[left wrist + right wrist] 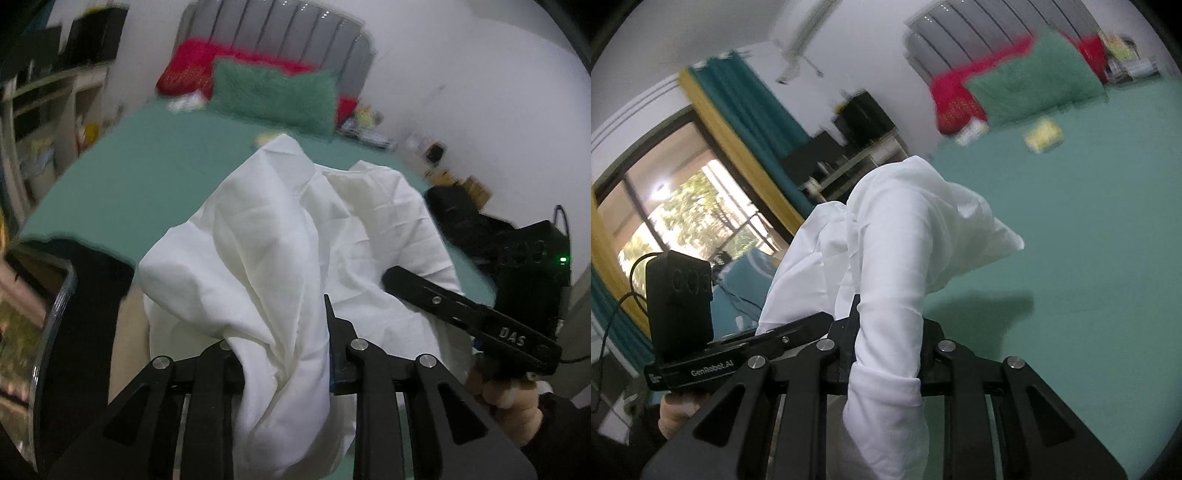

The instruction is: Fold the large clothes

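My left tongs (pixel 284 354) grip a bunched fold of the white garment (pixel 280 236) – cloth fills the gap between the fingers and billows ahead of them over the green bed (pixel 147 173). My right tongs (pixel 886 354) pinch another fold of the same garment – it drapes forward, with the pillows (pixel 1034 85) far beyond.

The left gripper (pixel 284 354) points downward, its jaws pinched on a bunch of white cloth (pixel 266 236) that spills back between the fingers. The right gripper (pixel 886 350) tilts less steeply, jaws clamped on another fold of it. The two grippers sit close side by side, each held by a bare hand (pixel 506 395).
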Demonstrator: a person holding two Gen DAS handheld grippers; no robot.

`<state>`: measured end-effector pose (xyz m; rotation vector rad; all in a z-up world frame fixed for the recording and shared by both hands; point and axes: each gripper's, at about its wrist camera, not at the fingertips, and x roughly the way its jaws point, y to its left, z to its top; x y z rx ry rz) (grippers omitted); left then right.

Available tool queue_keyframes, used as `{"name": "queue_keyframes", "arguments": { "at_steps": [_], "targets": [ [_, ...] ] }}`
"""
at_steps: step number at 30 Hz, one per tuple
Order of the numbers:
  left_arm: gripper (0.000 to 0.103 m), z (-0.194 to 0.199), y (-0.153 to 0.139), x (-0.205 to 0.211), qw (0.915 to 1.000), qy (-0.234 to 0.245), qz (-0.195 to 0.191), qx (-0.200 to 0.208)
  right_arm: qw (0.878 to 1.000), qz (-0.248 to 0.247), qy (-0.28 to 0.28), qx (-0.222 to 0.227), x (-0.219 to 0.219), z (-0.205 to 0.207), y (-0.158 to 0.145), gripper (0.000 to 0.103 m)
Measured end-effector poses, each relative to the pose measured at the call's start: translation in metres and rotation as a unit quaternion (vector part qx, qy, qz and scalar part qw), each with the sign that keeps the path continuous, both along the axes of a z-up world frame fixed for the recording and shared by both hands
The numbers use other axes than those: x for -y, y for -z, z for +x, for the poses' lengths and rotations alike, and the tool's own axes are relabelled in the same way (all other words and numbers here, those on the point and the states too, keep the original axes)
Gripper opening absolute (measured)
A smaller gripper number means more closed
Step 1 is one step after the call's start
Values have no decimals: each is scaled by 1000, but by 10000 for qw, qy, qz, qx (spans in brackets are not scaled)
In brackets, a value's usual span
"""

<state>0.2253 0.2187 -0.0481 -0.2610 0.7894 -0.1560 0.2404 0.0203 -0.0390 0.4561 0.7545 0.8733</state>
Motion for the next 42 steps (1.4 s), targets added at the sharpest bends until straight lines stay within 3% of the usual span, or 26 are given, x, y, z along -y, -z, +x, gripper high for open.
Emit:
{"name": "queue_keyframes", "arguments": {
  "at_steps": [4,6,7,10,15,21,25,27,42],
  "targets": [
    [28,25,69,-31,9949,-572,-156,-815,9920,-880,23,-905,-13,11,75,23],
    [29,25,92,-39,9920,-661,-258,-1049,9884,-1039,67,-1109,-6,9,95,39],
    [30,25,94,-39,9924,-593,-300,-1036,9899,-966,18,-1033,-1,6,96,39],
    [31,20,89,-41,9934,-651,-157,-929,9881,-1322,-48,-783,0,-4,88,45],
    [32,5,93,-42,9885,-1033,-335,-1055,9788,-1864,134,-836,7,-7,73,71],
    [36,-30,69,-27,9867,-1378,177,-840,9691,-2282,331,-877,33,-29,52,88],
    [37,-62,49,-7,9789,-1699,965,-595,9659,-2428,327,-836,47,-44,38,90],
    [37,-77,44,0,9769,-1764,1060,-577,9641,-2494,298,-857,59,-58,32,91],
    [37,-174,28,63,9848,-1548,297,-729,9614,-2524,445,-1004,129,-134,5,91]
  ]
}}
